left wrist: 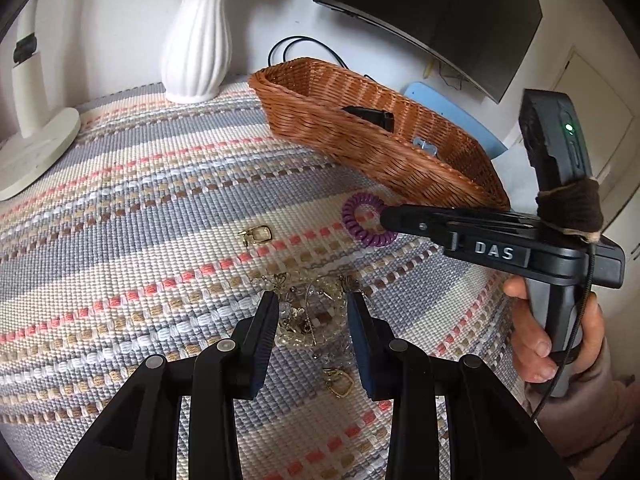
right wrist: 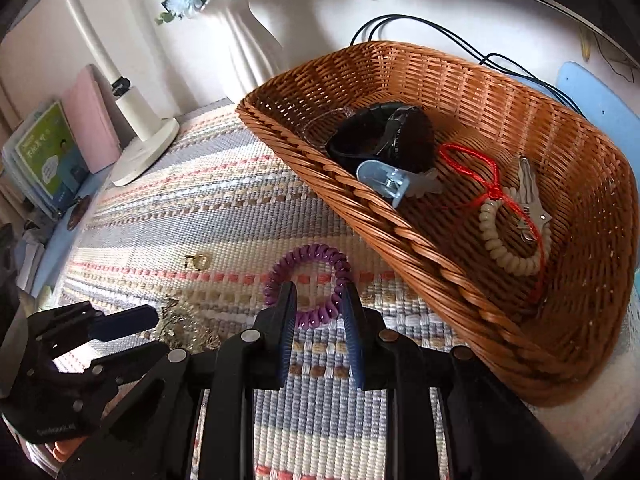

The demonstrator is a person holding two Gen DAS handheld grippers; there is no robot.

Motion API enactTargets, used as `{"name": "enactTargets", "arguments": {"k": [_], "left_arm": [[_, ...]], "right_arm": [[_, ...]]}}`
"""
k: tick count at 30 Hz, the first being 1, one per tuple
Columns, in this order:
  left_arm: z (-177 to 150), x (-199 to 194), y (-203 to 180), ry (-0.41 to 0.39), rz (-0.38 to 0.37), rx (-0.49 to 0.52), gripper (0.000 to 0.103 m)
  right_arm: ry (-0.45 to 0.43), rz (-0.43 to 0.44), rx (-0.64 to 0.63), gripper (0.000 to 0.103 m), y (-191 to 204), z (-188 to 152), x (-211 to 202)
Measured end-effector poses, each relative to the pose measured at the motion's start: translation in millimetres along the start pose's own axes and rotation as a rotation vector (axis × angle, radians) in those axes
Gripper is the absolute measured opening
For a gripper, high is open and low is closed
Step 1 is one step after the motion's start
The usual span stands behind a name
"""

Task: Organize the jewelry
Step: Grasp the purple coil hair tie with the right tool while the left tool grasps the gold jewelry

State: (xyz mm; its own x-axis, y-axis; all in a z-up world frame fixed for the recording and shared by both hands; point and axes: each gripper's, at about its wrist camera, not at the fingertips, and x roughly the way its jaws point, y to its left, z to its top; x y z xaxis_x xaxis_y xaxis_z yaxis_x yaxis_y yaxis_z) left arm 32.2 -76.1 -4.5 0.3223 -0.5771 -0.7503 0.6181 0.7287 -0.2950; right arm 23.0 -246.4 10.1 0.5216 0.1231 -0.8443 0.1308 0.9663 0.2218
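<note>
A tangled pile of clear-bead and gold jewelry [left wrist: 310, 316] lies on the striped woven cloth. My left gripper [left wrist: 313, 312] is open, its fingers on either side of the pile. A gold ring [left wrist: 259, 234] lies apart to the upper left; a gold charm [left wrist: 340, 383] lies near the right finger. A purple spiral hair tie [right wrist: 308, 285] lies by the wicker basket [right wrist: 400, 236]. My right gripper [right wrist: 319, 300] is open, its fingers straddling the tie's near edge. It also shows in the left wrist view [left wrist: 390, 216]. The basket holds a black watch [right wrist: 380, 136], a blue hair clip, a red cord and a beige spiral tie [right wrist: 508, 244].
A white vase [left wrist: 198, 40] with blue flowers and a white lamp base [left wrist: 32, 148] stand at the back of the cloth. Books [right wrist: 48, 156] lean at the far left. A dark monitor [left wrist: 440, 12] and cables sit behind the basket.
</note>
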Motion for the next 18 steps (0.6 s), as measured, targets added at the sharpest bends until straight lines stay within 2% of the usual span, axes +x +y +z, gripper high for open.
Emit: {"name": "enactTargets", "arguments": {"k": [2, 4, 8, 10, 12, 15, 18], "left_arm": [[0, 2, -3, 0.001, 0.020, 0.013, 0.033], [1, 8, -7, 0.008, 0.032, 0.026, 0.025], [4, 12, -13, 0.006, 0.051, 0.045, 0.024], [4, 13, -14, 0.005, 0.065, 0.050, 0.015], [5, 15, -17, 0.002, 0.089, 0.063, 0.008], [5, 21, -22, 0.011, 0.136, 0.081, 0.004], [5, 17, -23, -0.003, 0.146, 0.090, 0.003]], "right_arm": [[0.001, -0.010, -0.005, 0.026, 3, 1, 4], [0.003, -0.028, -0.018, 0.026, 5, 1, 8], [-0.010, -0.042, -0.042, 0.025, 9, 1, 11], [-0.017, -0.066, -0.070, 0.022, 15, 2, 14], [-0.020, -0.091, -0.099, 0.013, 20, 1, 16], [-0.022, -0.092, -0.121, 0.012, 22, -1, 16], [-0.018, -0.071, -0.123, 0.011, 22, -3, 13]]}}
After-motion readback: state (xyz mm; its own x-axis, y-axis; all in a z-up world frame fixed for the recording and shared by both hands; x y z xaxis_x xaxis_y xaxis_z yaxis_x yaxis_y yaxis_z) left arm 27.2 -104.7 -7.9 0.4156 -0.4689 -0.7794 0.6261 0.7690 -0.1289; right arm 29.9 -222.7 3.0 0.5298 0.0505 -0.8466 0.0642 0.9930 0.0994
